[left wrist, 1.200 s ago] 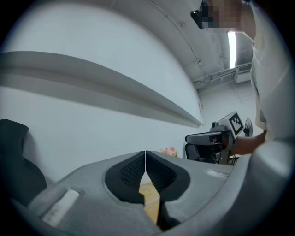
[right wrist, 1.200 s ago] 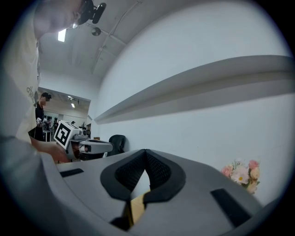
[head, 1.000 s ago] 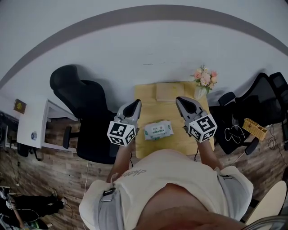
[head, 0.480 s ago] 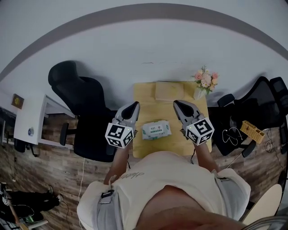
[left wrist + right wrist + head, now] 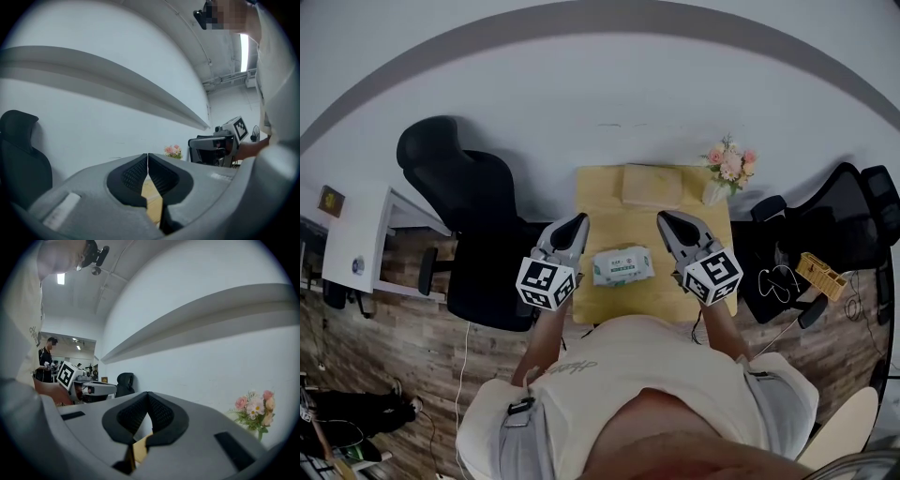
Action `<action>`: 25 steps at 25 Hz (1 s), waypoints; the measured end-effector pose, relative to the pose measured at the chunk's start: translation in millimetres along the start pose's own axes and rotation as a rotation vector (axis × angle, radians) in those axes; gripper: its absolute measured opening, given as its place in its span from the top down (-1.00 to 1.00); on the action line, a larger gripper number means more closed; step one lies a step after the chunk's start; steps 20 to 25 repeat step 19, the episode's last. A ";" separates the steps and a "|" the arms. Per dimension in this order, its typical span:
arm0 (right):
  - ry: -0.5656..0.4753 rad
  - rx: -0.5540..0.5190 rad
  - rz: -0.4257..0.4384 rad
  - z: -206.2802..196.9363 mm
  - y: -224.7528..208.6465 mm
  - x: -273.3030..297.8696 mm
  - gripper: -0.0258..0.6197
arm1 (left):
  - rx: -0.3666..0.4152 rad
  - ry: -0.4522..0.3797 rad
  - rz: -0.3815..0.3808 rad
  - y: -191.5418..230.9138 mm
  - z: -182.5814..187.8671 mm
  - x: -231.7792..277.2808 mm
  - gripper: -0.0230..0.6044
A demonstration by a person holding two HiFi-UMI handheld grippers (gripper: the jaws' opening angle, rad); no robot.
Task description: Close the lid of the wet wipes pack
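Now, left gripper (image 5: 578,222): held to the left of the wet wipes pack (image 5: 623,265) and apart from it; the jaws are pressed together at the tips, and nothing is pinched or touched.
Right gripper (image 5: 664,217): held to the right of the wet wipes pack, also apart from it; the jaws are brought together at the tips, and nothing is held between them.
Pads (image 5: 133,173): black and finely ribbed, set into smooth grey moulded jaws. On each gripper they are met at the tips and curved apart further back, so that a sliver of yellow table is seen through the opening.
Marker cubes (image 5: 546,282): white cubes printed with black square patterns; one is carried at the rear of each gripper, on the person's side of the wet wipes pack.
Wet wipes pack: a soft, flat, rectangular packet, pale with a green label on top, laid slightly askew. The state of its lid cannot be made out at this size.
Table (image 5: 600,192): a small rectangular top of plain yellow, on which the wet wipes pack is laid near the middle.
Folded cloth (image 5: 652,185): a beige, soft-looking rectangle, placed beyond the wet wipes pack at the wall side.
Flowers (image 5: 727,164): a small pink and white bunch in a pale vase, set beyond and to the right of the wet wipes pack.
Office chair (image 5: 459,202): black and padded, stood well to the left of the wet wipes pack.
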State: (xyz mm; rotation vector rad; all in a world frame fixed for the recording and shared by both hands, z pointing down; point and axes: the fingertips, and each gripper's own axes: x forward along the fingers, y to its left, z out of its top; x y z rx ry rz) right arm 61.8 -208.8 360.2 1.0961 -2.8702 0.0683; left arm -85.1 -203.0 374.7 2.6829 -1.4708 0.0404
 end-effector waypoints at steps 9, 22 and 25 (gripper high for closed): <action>0.011 -0.011 -0.006 -3.6 7.3 -2.2 0.91 | -0.007 -0.002 0.000 3.5 -1.9 -7.7 0.87; 0.018 -0.016 -0.030 -6.0 12.4 -3.0 0.92 | -0.007 -0.011 -0.028 4.6 -2.1 -9.0 0.87; 0.018 -0.016 -0.030 -6.0 12.4 -3.0 0.92 | -0.007 -0.011 -0.028 4.6 -2.1 -9.0 0.87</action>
